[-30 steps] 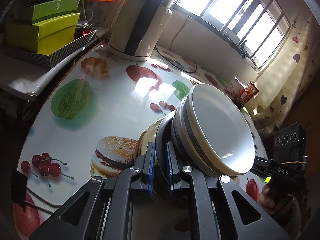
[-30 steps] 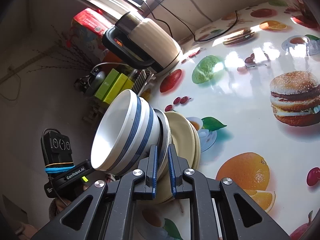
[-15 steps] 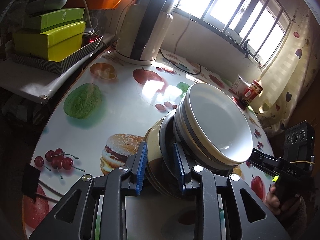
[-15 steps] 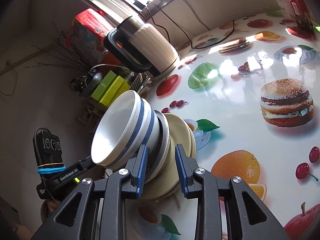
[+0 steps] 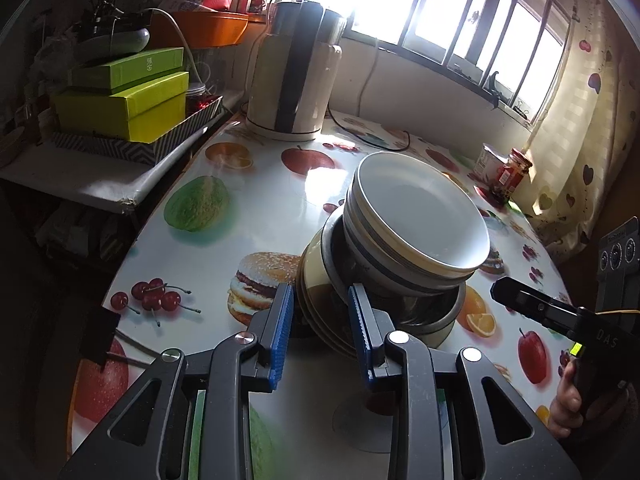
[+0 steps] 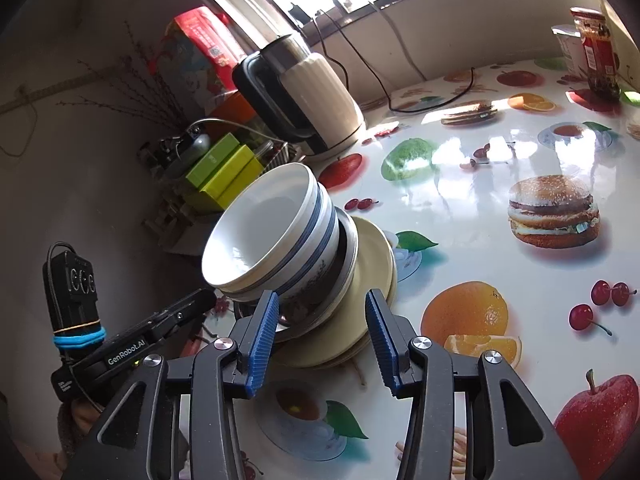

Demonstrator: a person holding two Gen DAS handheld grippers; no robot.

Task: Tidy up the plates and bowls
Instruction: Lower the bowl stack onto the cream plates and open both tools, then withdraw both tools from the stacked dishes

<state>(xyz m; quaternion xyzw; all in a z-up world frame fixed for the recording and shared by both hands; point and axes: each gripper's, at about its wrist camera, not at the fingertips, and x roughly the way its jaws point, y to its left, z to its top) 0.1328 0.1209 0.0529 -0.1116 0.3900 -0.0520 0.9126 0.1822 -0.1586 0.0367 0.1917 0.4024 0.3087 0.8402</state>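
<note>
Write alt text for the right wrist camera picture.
A stack of white blue-banded bowls on yellow plates sits on a fruit-print table, just past the right tool, whose jaws have just been opening and stand clear of it. A cream kettle stands behind.

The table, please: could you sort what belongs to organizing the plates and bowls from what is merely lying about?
Part of the job:
- blue-banded white bowls
- metal bowl under them
- cream plates at the bottom
- left gripper and right gripper, both open

Lying about:
- electric kettle and its cord
- green boxes
- red-lidded jar
</note>
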